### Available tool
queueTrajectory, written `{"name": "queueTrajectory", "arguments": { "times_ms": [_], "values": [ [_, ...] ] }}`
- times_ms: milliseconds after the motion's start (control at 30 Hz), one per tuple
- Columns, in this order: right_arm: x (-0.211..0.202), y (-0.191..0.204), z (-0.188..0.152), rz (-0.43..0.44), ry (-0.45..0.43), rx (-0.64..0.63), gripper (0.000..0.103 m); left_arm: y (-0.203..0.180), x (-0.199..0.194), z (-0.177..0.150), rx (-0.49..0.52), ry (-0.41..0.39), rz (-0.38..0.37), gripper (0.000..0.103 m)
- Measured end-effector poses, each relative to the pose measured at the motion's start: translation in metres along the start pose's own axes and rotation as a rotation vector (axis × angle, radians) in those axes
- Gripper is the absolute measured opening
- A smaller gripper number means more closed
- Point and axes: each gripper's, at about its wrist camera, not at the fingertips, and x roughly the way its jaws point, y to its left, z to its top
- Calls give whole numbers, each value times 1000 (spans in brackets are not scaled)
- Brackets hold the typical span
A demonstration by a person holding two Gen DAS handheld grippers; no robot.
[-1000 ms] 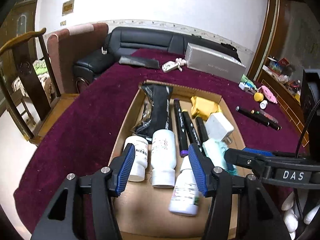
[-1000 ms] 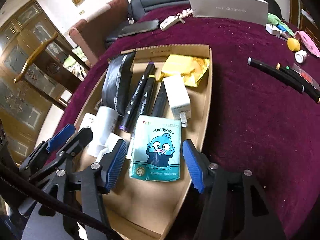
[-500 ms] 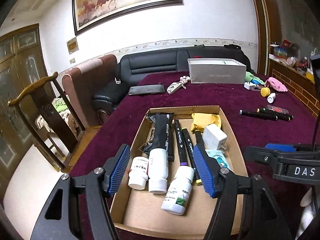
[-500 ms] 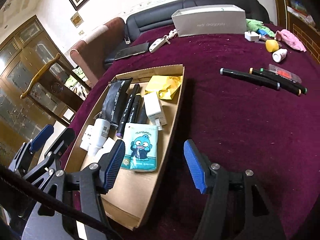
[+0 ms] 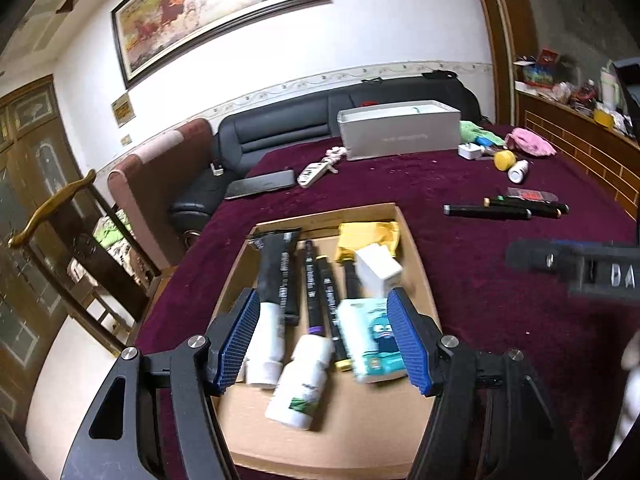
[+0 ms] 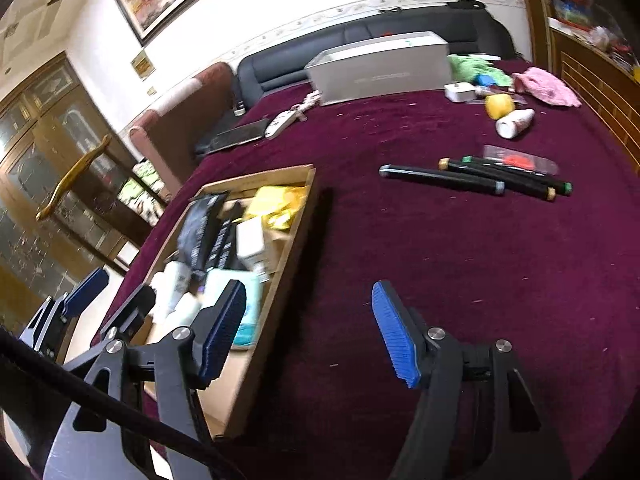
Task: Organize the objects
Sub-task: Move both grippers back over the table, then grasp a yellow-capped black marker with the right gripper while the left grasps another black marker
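Observation:
A shallow cardboard box (image 5: 416,248) on the maroon tablecloth holds white bottles (image 5: 300,384), black markers (image 5: 312,280), a tissue pack (image 5: 372,336), a white charger (image 5: 378,270), a yellow packet (image 5: 368,234) and a black pouch (image 5: 278,268). My left gripper (image 5: 324,340) hovers open above the box's near half, holding nothing. My right gripper (image 6: 310,334) hangs over the box's right rim (image 6: 296,248) and the cloth; its jaws are opening with nothing between them. Three loose markers (image 6: 440,178) lie on the cloth to the right, with a small white bottle (image 6: 514,124) beyond them.
At the table's far side stand a grey box (image 5: 400,134), a remote (image 5: 316,172), a dark phone (image 5: 260,184), a yellow object (image 5: 504,159), a white adapter (image 5: 470,151) and a pink cloth (image 5: 528,145). A sofa and chairs border the table's far and left sides.
Both grippers have pulled back and risen from the box, so more of the room shows. The right gripper has swung right, off the tissue pack, and both stand wider.

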Motion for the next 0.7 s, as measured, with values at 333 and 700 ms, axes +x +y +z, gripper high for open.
{"name": "queueTrajectory", "arguments": {
  "times_ms": [333,700],
  "values": [
    [-17,-127,43,-34,-77,237,65,-57,6,5,20,66,-304,60],
    [22,-212,94,120,-46,442,66,-106,42,-4,-5,221,-493,60]
  ]
}}
